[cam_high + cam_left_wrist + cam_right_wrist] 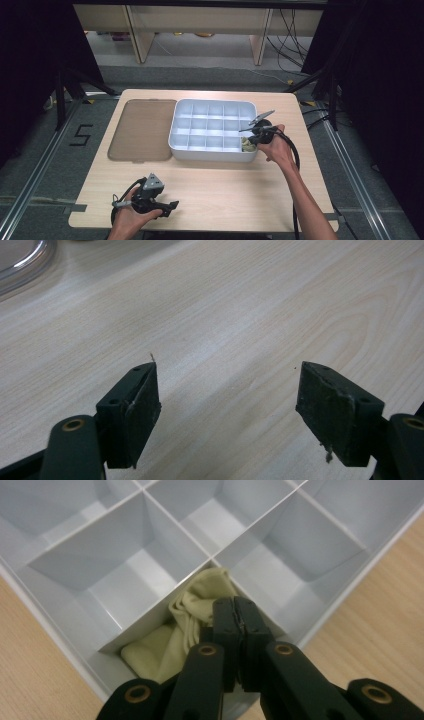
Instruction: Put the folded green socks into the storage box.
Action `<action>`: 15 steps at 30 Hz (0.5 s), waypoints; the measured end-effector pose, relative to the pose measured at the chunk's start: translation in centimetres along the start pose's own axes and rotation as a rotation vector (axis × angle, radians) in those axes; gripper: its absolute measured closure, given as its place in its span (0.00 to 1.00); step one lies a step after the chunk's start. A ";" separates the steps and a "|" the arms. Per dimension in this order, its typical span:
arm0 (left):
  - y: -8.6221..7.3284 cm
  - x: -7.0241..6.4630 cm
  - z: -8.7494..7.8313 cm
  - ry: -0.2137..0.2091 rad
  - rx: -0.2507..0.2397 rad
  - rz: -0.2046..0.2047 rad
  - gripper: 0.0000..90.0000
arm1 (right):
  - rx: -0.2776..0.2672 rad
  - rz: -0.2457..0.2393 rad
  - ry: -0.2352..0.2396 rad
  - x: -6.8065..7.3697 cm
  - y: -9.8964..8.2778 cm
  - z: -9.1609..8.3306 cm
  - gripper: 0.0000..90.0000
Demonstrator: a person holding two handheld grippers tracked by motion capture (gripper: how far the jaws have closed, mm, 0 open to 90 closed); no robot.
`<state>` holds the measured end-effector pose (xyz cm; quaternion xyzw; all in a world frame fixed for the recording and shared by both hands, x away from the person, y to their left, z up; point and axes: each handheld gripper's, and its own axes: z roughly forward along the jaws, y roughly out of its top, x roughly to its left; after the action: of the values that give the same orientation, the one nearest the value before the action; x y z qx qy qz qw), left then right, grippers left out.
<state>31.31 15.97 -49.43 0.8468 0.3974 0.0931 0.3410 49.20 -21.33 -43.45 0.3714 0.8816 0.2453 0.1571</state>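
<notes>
A white tray (212, 155) with several compartments stands in the middle of the wooden table. A pale yellow cloth (185, 625) lies bunched in its near right corner compartment (247, 145). My right gripper (236, 600) reaches down into that compartment (252, 139), its jaws pressed together on a raised fold of the cloth. My left gripper (172, 206) rests in a hand near the table's front left edge, far from the tray. Its jaws (227, 390) stand wide apart over bare wood with nothing between them.
A translucent brownish lid (140, 130) lies flat on the table just left of the tray, and its rounded corner (22, 265) shows in the left gripper view. The tray's other compartments look bare. Dark stands and cables flank the table.
</notes>
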 end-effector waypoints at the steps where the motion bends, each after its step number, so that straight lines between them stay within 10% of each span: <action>1: 0.0 0.0 0.0 0.003 -0.001 0.001 0.27 | -0.017 0.003 0.008 -0.1 0.0 -0.3 0.98; 15: 0.0 0.1 -0.1 0.007 0.001 -0.001 0.27 | -0.179 0.105 0.022 -1.1 -1.5 -3.2 0.69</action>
<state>31.35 16.13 -49.43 0.8465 0.3989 0.0957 0.3393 47.60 -24.02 -41.45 0.3990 0.8370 0.3352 0.1669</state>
